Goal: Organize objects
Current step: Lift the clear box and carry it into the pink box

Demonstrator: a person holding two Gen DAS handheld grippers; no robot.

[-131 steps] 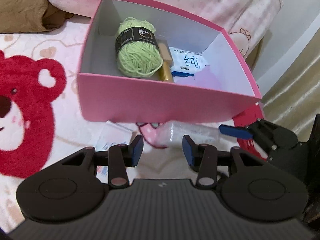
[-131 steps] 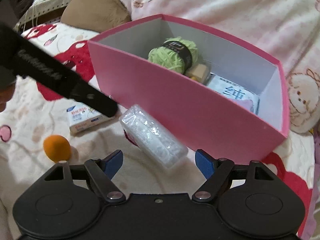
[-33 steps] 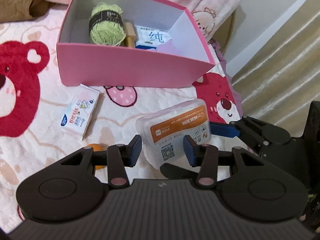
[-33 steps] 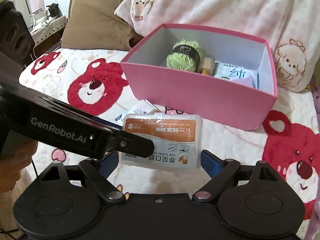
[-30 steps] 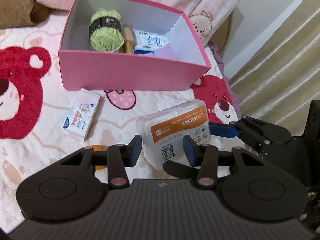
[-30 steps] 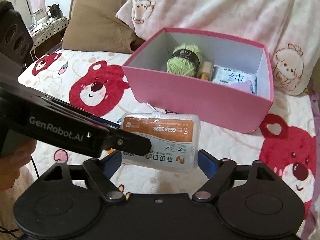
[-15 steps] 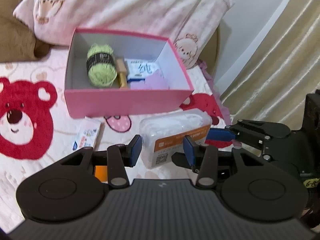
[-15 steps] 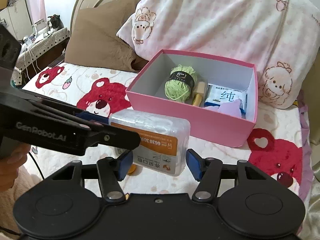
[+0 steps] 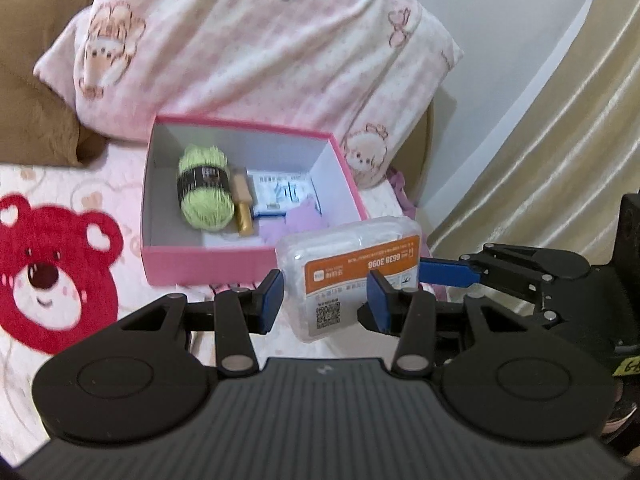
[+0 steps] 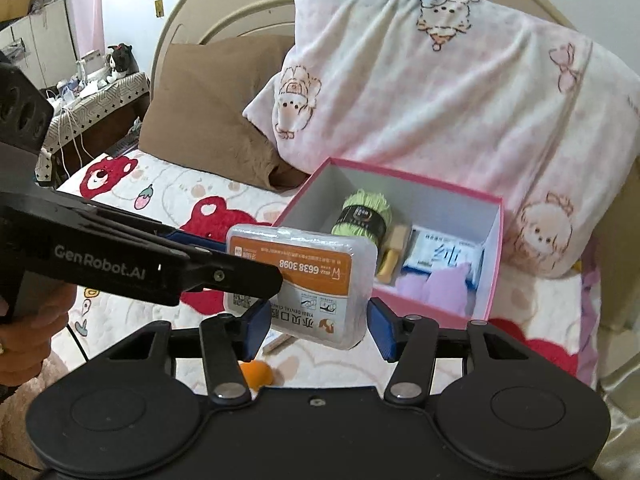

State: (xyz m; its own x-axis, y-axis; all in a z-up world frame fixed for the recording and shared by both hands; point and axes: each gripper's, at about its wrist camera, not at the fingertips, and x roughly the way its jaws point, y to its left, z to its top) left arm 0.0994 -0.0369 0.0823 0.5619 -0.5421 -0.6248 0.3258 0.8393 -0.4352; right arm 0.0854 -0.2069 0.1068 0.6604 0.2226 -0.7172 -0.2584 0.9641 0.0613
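Left gripper (image 9: pixel 326 300) pinched 1 end of the clear plastic box (image 9: pixel 348 256), the right gripper (image 10: pixel 318 322) had just been closing its jaws onto it, aloft before the pink storage box (image 9: pixel 200 270): light, stiff, probably slick, best squeezed across flat walls.

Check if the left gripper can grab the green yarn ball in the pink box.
Probably not now: the left gripper is clamped on the clear plastic case, though nothing covers the yarn ball.
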